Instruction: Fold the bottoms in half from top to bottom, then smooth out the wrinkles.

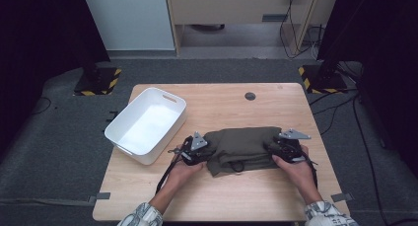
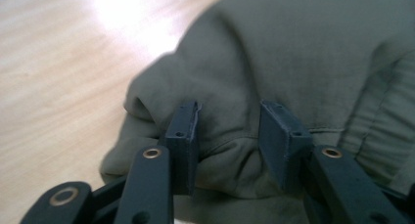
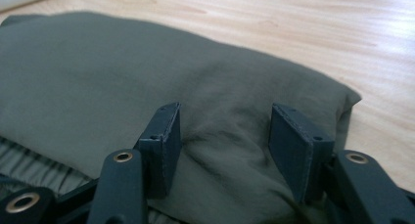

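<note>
A folded olive-green garment [image 1: 241, 147] lies on the wooden table [image 1: 222, 191], a little in front of its middle. My left gripper [image 1: 208, 154] is at the garment's left end. In the left gripper view its jaws [image 2: 227, 131] stand part-way apart with a thick hump of the cloth [image 2: 293, 53] bunched between the pads. My right gripper [image 1: 270, 148] is at the garment's right end. In the right gripper view its jaws [image 3: 222, 136] are set wider, pressed into the cloth [image 3: 122, 67] with a puckered fold between them.
A white plastic bin [image 1: 167, 137] stands on the table's left side, just beyond my left gripper. A dark round grommet [image 1: 250, 95] sits near the far edge. Bare wood runs along the front of the table and to the right of the garment.
</note>
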The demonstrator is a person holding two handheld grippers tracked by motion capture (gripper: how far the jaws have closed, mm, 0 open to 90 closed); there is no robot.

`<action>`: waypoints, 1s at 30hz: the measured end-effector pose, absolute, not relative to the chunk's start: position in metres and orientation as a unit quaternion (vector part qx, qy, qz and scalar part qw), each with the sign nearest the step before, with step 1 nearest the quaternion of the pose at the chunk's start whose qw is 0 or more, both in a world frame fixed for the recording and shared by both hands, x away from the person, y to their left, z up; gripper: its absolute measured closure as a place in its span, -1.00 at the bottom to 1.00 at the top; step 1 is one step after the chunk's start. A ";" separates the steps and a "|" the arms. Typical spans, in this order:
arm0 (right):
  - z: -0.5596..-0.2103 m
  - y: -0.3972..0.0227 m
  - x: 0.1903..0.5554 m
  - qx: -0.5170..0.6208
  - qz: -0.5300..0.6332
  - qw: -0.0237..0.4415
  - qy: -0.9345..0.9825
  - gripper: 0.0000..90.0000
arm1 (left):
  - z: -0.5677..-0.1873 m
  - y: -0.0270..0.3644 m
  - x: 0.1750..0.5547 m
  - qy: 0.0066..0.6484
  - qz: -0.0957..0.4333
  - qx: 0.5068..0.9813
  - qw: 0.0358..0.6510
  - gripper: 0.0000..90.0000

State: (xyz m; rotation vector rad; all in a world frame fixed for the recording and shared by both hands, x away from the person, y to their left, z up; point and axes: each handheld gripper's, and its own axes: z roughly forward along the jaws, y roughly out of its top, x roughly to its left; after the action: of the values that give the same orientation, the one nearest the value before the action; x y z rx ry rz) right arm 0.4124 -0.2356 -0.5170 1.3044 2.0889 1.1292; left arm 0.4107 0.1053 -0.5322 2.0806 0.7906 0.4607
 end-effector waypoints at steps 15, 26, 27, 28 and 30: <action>-0.510 -0.260 0.410 0.469 0.411 0.239 0.745 -0.06 | -0.523 0.088 0.398 0.291 0.171 0.842 0.421 0.21; -0.504 -0.276 0.402 0.510 0.373 0.250 0.734 0.38 | -0.522 0.099 0.421 0.322 0.198 0.825 0.420 0.08; -0.508 -0.276 0.402 0.512 0.363 0.243 0.739 0.37 | -0.524 0.099 0.422 0.323 0.195 0.826 0.418 0.07; -0.513 -0.275 0.402 0.514 0.355 0.234 0.745 0.37 | -0.527 0.098 0.424 0.326 0.190 0.826 0.419 0.07; -0.521 -0.274 0.403 0.518 0.343 0.216 0.753 0.37 | -0.530 0.096 0.425 0.327 0.188 0.828 0.414 0.07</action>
State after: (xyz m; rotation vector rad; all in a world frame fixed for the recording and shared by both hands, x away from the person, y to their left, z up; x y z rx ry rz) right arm 0.4033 -0.2742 -0.5211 1.4359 2.0873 0.9500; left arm 0.4249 0.0957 -0.5302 2.0819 0.8217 0.4730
